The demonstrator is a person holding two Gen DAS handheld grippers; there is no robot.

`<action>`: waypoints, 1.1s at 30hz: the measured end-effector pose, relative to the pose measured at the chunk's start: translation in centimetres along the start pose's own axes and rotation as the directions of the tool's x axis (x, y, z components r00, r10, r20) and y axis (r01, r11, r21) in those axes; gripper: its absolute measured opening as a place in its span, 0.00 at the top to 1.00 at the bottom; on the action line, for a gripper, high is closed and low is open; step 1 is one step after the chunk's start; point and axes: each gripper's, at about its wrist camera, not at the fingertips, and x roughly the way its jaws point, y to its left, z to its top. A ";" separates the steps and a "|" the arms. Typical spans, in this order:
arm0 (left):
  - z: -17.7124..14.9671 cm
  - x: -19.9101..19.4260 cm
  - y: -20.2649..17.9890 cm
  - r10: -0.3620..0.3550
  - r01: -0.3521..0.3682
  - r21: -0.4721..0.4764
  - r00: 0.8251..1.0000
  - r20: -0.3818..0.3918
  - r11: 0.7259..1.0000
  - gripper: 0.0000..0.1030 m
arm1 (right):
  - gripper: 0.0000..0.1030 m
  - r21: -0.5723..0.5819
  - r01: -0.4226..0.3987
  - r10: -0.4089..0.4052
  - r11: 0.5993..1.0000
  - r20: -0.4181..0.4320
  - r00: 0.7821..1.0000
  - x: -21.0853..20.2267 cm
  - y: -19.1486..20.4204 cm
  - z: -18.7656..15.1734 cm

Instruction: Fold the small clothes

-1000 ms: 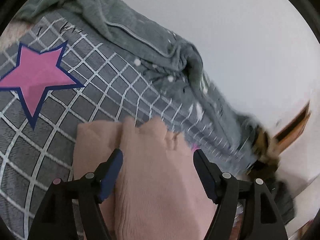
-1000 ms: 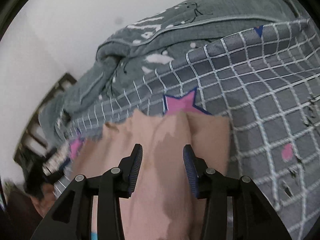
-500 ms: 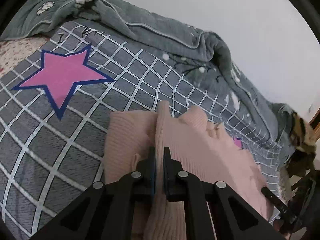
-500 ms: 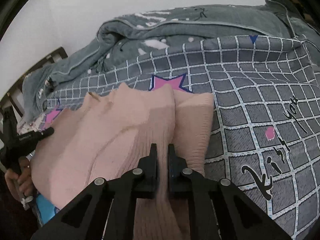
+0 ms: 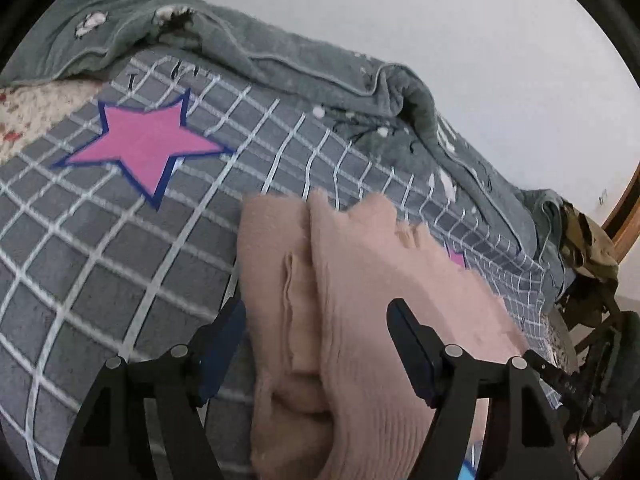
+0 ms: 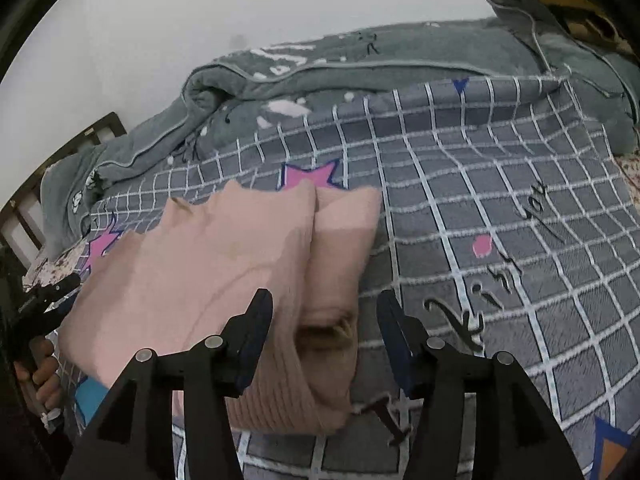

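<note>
A pink knitted sweater (image 5: 360, 280) (image 6: 224, 256) lies on the grey checked bed cover (image 5: 120, 260) (image 6: 500, 200), with one side part (image 5: 272, 248) (image 6: 344, 232) folded beside its body. My left gripper (image 5: 316, 308) hovers over the sweater's near edge. Its jaws are opening, with the knit between the fingers and the pads off it. My right gripper (image 6: 324, 298) is over the other near corner. Its jaws are also opening, with the ribbed hem between them and not pinched. The left gripper (image 6: 40, 300) and the hand holding it (image 6: 40, 380) show at the left edge of the right wrist view.
A bunched grey-green blanket (image 5: 280, 60) (image 6: 400, 60) runs along the far side of the bed against a white wall. The cover has pink stars (image 5: 144, 148) and black lettering (image 6: 500, 280). A dark slatted bed end (image 6: 24, 208) and a mottled brown cloth (image 5: 588, 248) stand at the edges.
Half a second ago both grippers were shut on folds of the pink sweater. Both have now opened and let it go, and the sweater has settled flatter on the cover.
</note>
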 end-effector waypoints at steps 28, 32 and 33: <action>-4.0 -0.3 0.0 -0.020 0.022 0.048 0.999 -0.048 0.999 0.63 | 0.69 0.072 -0.070 0.073 0.995 -0.043 0.996 1.7 0.7 -2.4; -3.7 -0.1 0.9 -0.091 0.089 -0.041 0.994 -0.065 0.995 0.81 | 0.85 0.099 -0.119 0.122 0.988 -0.023 0.992 1.4 0.4 -2.6; -3.7 -0.2 1.0 -0.103 0.099 -0.057 0.993 -0.066 0.993 0.82 | 0.86 0.105 -0.119 0.121 0.987 -0.016 0.992 1.2 0.3 -2.6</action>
